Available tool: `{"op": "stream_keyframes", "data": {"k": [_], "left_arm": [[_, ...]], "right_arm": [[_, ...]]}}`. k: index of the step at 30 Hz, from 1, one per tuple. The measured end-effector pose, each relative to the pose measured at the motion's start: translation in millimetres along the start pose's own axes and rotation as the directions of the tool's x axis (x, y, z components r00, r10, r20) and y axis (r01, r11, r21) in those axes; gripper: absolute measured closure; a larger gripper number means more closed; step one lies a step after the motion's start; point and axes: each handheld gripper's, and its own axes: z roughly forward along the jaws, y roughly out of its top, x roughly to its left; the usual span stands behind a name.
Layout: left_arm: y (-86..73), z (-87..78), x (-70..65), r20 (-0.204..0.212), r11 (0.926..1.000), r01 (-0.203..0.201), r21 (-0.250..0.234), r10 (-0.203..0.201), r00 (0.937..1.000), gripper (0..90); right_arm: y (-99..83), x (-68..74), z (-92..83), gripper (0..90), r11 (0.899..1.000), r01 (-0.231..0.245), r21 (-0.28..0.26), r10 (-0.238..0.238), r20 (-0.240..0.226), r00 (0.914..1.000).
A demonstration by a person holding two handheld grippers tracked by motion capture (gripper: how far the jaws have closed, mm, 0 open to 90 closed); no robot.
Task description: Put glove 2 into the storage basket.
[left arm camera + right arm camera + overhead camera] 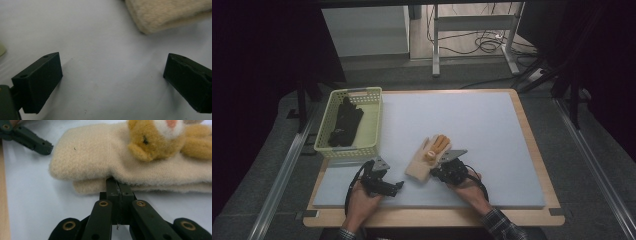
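right gripper view: cream mitten (100, 152) edge just ahead of the right hand-held gripper (117, 186), jaws pressed together

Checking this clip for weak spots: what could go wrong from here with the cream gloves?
The right gripper is shut with its tips wedged between the two stacked cream gloves, so lifting may take one layer and leave the other. The open left gripper holds nothing, so the pile could slide on the smooth mat. The basket already holds black gloves, leaving less room.
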Motion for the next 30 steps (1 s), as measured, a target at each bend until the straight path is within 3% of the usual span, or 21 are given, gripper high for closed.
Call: {"op": "stream_keyframes", "data": {"k": [4,8,14,24,30], "left_arm": [[0.0,0.0,-0.1,0.0,1.0,0.001,0.0,-0.001,1.0,2.3],[0.0,0.0,0.0,0.0,1.0,0.002,0.0,-0.002,1.0,2.4],[0.0,0.0,-0.2,-0.001,1.0,0.001,0.001,-0.001,1.0,2.3],[0.4,0.0,-0.9,-0.008,1.0,0.0,0.007,0.0,1.0,2.1],[0.6,0.2,-0.8,-0.003,0.9999,0.008,0.009,-0.008,1.0,2.2]], "right_arm": [[4.8,-1.2,6.7,88.3,1.0,-0.016,-0.007,0.016,0.004,0.9999],[8.8,-0.7,11.4,88.2,1.0,-0.002,-0.007,0.002,0.016,0.9999],[3.0,-0.1,0.4,82.6,1.0,-0.005,-0.019,0.006,0.031,0.9995],[-11.0,-17.2,-34.8,57.9,0.998,-0.055,-0.038,0.059,0.113,0.9918],[-20.5,-27.8,-54.2,38.0,0.996,-0.084,-0.04,0.09,0.175,0.9804]]}}
